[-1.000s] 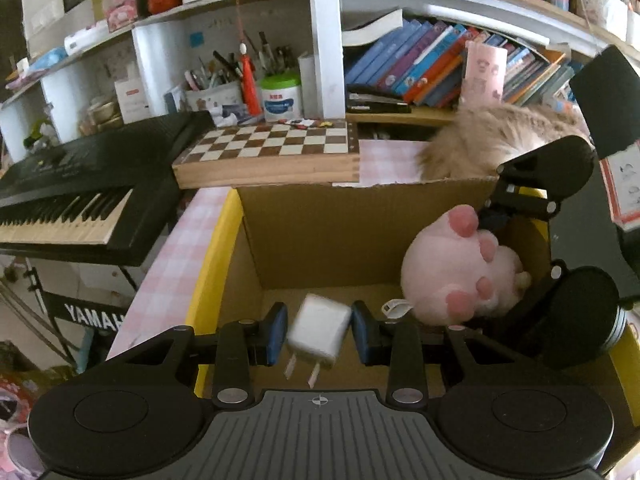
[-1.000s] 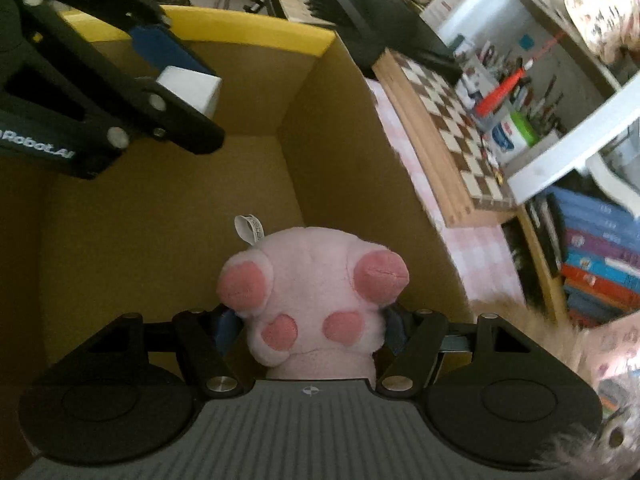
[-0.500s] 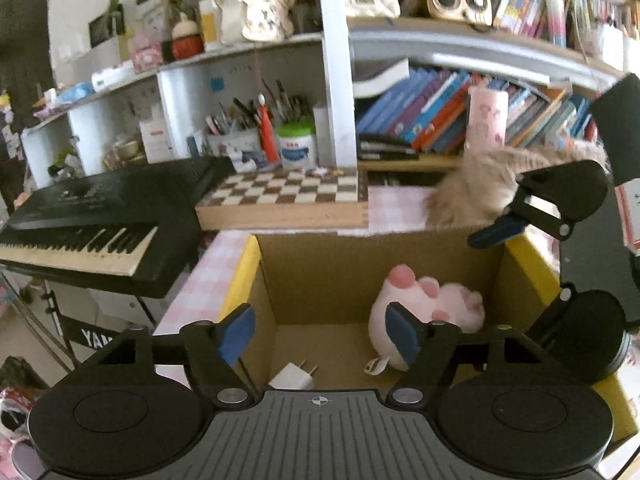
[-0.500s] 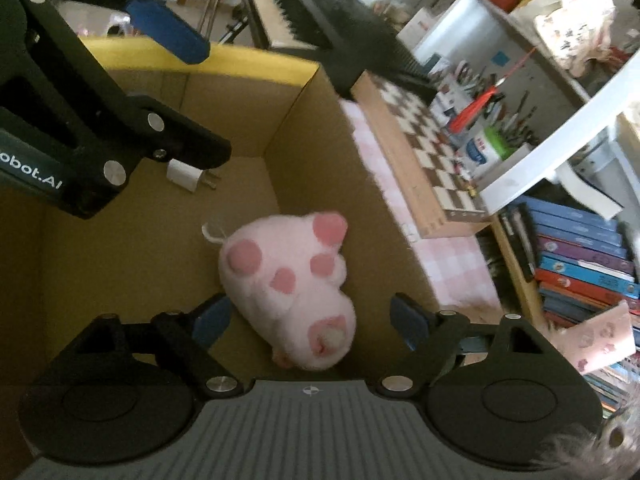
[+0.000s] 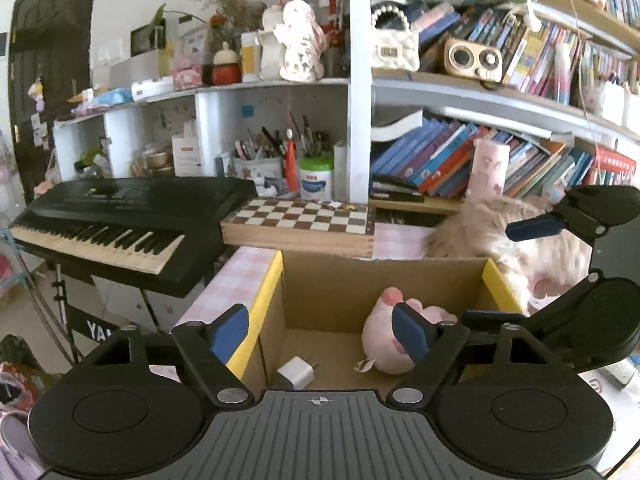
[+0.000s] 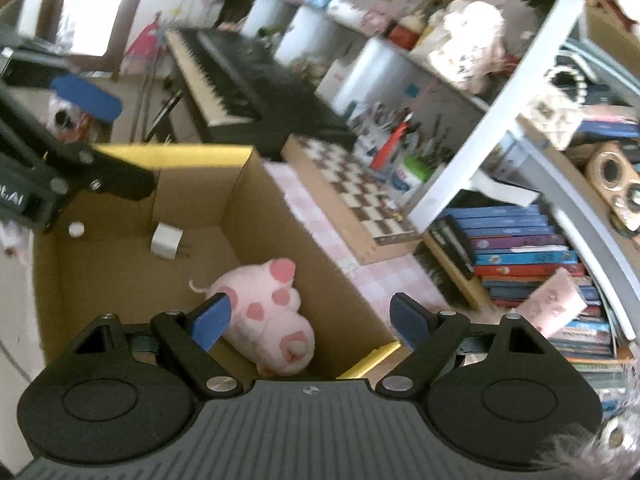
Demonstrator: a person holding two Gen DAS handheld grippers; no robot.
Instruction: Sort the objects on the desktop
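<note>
An open cardboard box (image 5: pixel 332 292) with yellow flap edges holds a white charger plug (image 5: pixel 296 372) on its floor and a pink plush paw (image 5: pixel 380 344) lying to the right of it. My left gripper (image 5: pixel 320 330) hovers above the box's near side. Its jaws are opening and nothing is between them. From the right wrist view the plug (image 6: pixel 166 240) and the plush paw (image 6: pixel 272 312) lie loose in the box (image 6: pixel 192 196). My right gripper (image 6: pixel 310 320) stands open and empty above the plush. The left gripper (image 6: pixel 104 140) shows at the upper left there.
A chessboard (image 5: pixel 300 220) lies on the pink checked cloth (image 5: pixel 236 280) behind the box. A black keyboard (image 5: pixel 120 216) stands to the left. Crowded shelves with books (image 5: pixel 440 160) and pens rise behind. Something tan and furry (image 5: pixel 500 232) sits by the box's far right corner.
The left gripper opened and let the plug drop into the box. The right gripper opened and released the plush paw. Both have risen and drawn back from the box.
</note>
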